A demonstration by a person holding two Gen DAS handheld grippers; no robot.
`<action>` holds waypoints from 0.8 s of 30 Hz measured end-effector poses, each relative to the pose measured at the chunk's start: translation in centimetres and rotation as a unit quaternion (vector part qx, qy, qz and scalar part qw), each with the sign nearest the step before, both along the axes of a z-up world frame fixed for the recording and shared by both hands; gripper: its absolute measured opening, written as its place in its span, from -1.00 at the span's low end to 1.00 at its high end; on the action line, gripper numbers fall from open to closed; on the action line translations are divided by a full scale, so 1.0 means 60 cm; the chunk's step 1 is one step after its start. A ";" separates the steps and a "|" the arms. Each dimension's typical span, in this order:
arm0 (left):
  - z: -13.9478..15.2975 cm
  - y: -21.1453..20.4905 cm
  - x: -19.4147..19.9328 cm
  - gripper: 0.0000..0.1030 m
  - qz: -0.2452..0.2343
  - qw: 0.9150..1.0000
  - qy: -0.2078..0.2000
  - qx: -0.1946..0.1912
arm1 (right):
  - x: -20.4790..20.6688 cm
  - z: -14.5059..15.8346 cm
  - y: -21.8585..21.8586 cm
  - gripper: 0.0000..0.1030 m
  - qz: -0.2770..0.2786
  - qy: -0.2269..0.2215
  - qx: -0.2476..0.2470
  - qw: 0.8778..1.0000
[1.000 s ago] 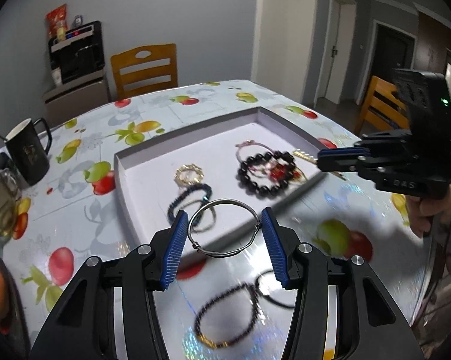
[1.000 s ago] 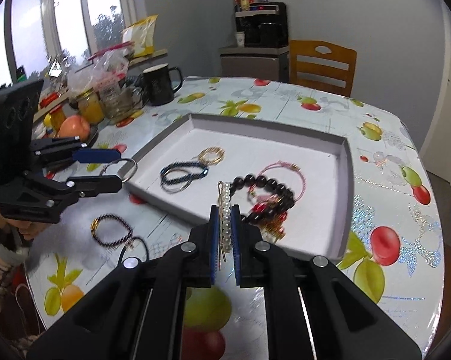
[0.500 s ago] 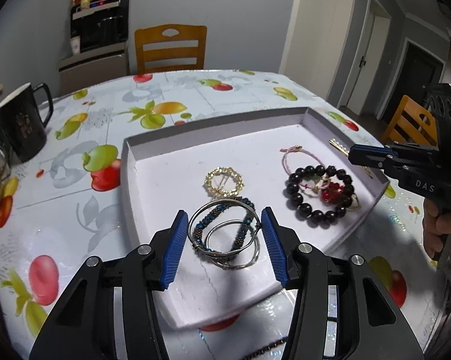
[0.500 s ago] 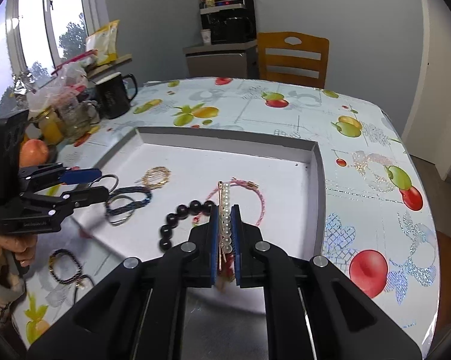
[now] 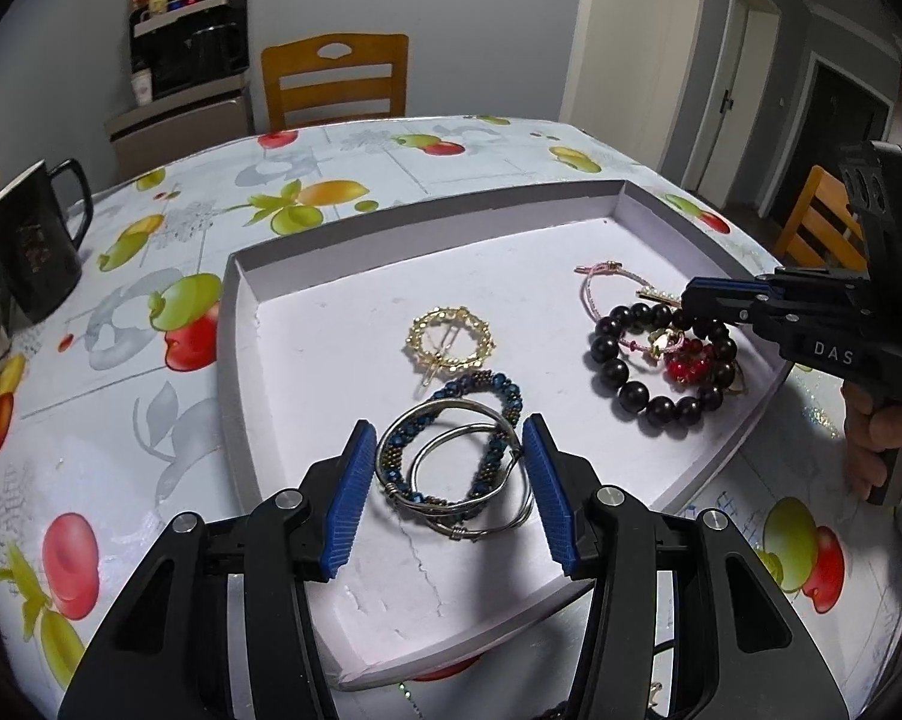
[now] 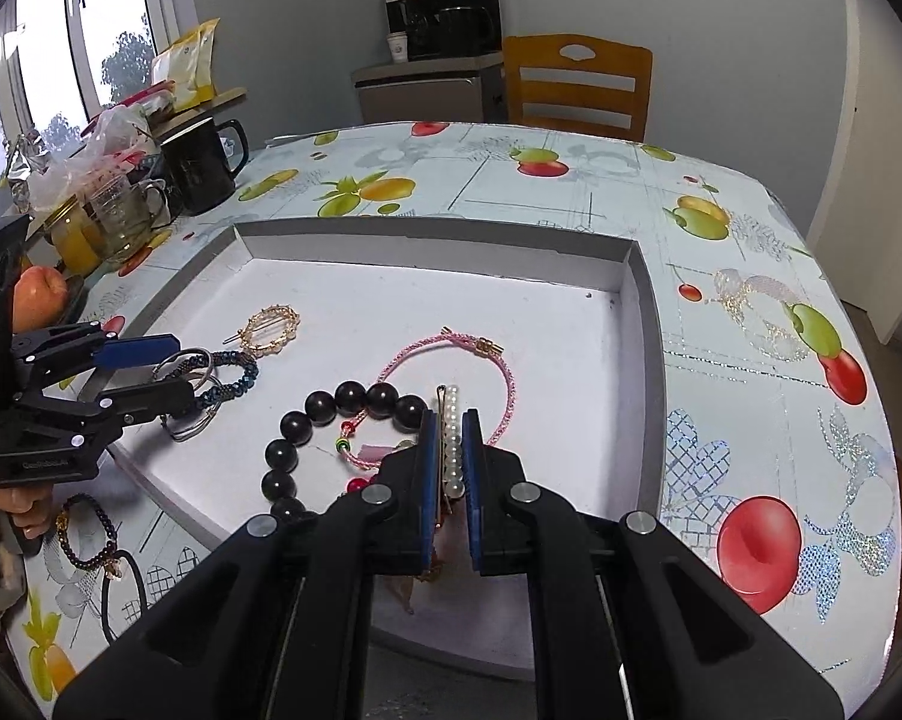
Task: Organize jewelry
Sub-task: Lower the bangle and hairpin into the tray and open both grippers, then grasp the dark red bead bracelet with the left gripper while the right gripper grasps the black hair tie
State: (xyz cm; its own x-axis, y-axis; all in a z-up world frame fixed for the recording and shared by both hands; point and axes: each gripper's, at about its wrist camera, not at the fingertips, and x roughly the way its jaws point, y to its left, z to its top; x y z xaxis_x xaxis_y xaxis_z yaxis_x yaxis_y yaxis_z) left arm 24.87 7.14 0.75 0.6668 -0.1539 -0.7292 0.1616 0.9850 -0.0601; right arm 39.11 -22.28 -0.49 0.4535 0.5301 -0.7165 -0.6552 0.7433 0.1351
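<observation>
Evidently the silver wire bangle, thin, stiff and light, is clamped across its width in the left claw just above the blue beaded bracelet in the white tray; slipping is likely, so the rim is best pinched. The pearl hair clip, small and rigid, is clamped in the right claw over the dark bead bracelet and pink cord bracelet, which crowd the spot below it.

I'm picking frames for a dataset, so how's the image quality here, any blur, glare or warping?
Left wrist view: sharp, heavy fisheye bending the tray, dark corners. Right wrist view: sharp too, bright window at left, sparkly glare on the tablecloth.
</observation>
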 end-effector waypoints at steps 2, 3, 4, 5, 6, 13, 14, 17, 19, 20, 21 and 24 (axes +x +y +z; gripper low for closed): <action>-0.001 -0.004 0.000 0.01 -0.004 1.000 0.001 0.003 | 0.000 0.000 -0.001 -0.84 -0.001 0.002 0.000 1.000; -0.001 -0.006 -0.001 0.01 -0.004 1.000 0.001 0.003 | 0.000 0.000 -0.002 -0.84 -0.001 0.003 0.002 1.000; -0.001 -0.007 -0.002 0.01 -0.004 1.000 0.001 0.005 | 0.000 0.000 -0.003 -0.84 -0.002 0.004 0.003 1.000; 0.000 -0.007 -0.002 0.02 -0.004 1.000 0.001 0.006 | -0.001 0.001 -0.005 -0.84 -0.002 0.006 0.004 1.000; 0.000 -0.007 -0.003 0.07 -0.004 1.000 0.000 0.007 | -0.002 0.002 -0.006 -0.84 -0.002 0.006 0.006 1.000; 0.009 -0.010 -0.017 0.44 -0.008 1.000 -0.018 0.018 | -0.016 0.020 -0.023 -0.80 -0.006 -0.006 0.015 1.000; 0.010 -0.010 -0.019 0.46 -0.009 1.000 -0.019 0.019 | -0.019 0.024 -0.027 -0.77 -0.006 -0.010 0.017 1.000; 0.017 -0.007 -0.029 0.53 -0.008 0.999 -0.025 0.022 | -0.031 0.033 -0.034 -0.50 -0.007 -0.018 0.021 1.000; 0.021 -0.004 -0.037 0.57 -0.007 0.999 -0.027 0.024 | -0.042 0.039 -0.038 -0.50 -0.003 -0.025 0.023 0.999; 0.023 -0.003 -0.042 0.59 -0.007 0.999 -0.027 0.025 | -0.045 0.040 -0.039 -0.50 -0.002 -0.026 0.023 0.999; 0.025 -0.001 -0.048 0.62 -0.007 0.999 -0.028 0.027 | -0.051 0.042 -0.039 -0.50 0.001 -0.027 0.024 0.999; 0.026 0.001 -0.064 0.67 -0.010 0.999 -0.031 0.036 | -0.067 0.047 -0.038 -0.48 0.010 -0.032 0.021 0.999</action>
